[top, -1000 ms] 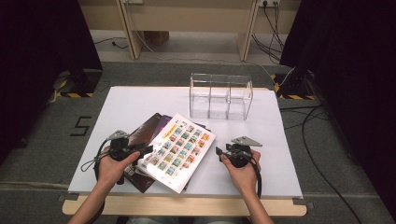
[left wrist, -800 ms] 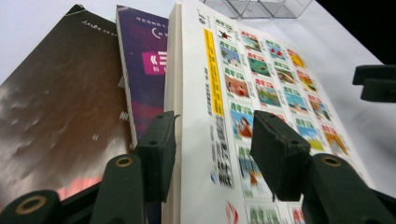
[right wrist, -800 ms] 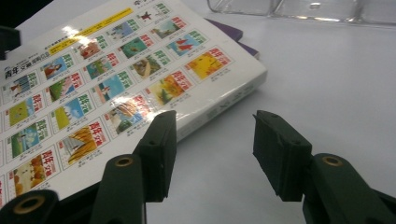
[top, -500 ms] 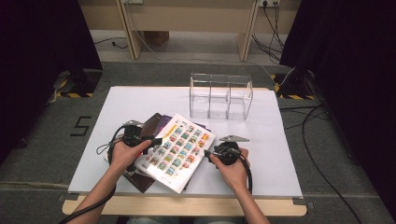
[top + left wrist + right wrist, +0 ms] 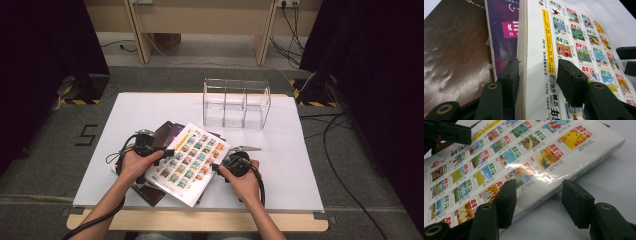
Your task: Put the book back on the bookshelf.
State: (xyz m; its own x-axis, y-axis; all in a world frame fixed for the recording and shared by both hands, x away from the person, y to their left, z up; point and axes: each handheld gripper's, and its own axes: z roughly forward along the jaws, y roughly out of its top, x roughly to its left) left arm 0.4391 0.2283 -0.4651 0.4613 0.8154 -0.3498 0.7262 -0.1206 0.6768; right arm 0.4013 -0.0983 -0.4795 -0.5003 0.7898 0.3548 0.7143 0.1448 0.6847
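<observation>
A stack of books (image 5: 187, 157) fills the near-left part of the white table (image 5: 300, 165), a gripper hard against each side. The left gripper (image 5: 536, 72) straddles the top book's (image 5: 584, 50) spine, with a purple book (image 5: 504, 32) and a brown one (image 5: 454, 50) crowding its outer jaw. The right gripper's (image 5: 537, 195) wide-set jaws have just been opening; one lies over the cover edge, the other over bare tabletop. A clear organizer (image 5: 236, 102) stands at the far edge, open board between it and the books.
</observation>
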